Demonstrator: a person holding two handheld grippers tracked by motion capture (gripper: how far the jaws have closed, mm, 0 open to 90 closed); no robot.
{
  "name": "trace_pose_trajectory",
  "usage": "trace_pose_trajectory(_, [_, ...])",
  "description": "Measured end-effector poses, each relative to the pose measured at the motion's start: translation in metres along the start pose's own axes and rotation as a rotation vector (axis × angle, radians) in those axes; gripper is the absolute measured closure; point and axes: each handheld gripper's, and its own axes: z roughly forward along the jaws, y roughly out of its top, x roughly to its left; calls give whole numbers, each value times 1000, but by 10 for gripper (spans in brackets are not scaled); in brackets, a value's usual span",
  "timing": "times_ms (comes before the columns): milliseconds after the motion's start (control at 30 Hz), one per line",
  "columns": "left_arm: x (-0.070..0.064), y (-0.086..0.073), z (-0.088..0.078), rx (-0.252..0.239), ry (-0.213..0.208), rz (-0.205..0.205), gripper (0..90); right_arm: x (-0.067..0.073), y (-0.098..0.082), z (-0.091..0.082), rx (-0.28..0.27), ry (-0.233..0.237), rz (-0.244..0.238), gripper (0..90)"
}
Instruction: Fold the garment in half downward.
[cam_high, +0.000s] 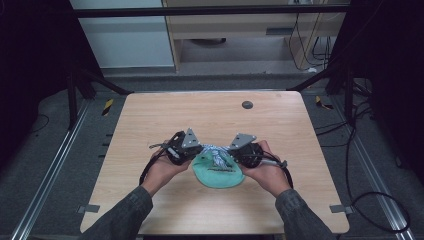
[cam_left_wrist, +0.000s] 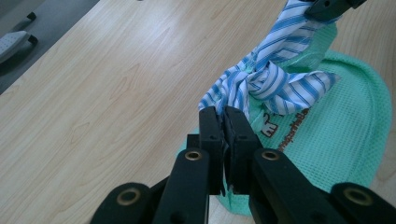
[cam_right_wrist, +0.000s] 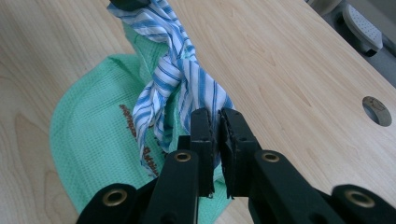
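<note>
My left gripper (cam_high: 196, 151) and right gripper (cam_high: 231, 151) are built alike: matte black bodies, each topped by a grey three-cornered plate with small holes. A black cable loops back from each past my wrist. In the gripper views, each shows two black jaws with flat rectangular pads, tiny screws in the pads, and brass-coloured rings at the pivots of the arm links. I wear dark grey-green sleeves down to the wrists.
</note>
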Motion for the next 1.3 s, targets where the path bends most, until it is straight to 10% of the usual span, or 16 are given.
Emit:
trace_pose_trajectory(1067, [-22,-25,2,-7,-61,-5,870,22,-21,2,16,56,-4,897])
trace_pose_trajectory(1300, [-22,-24,1,-9,-60,0,870,20,-20,4,18,52,44,629])
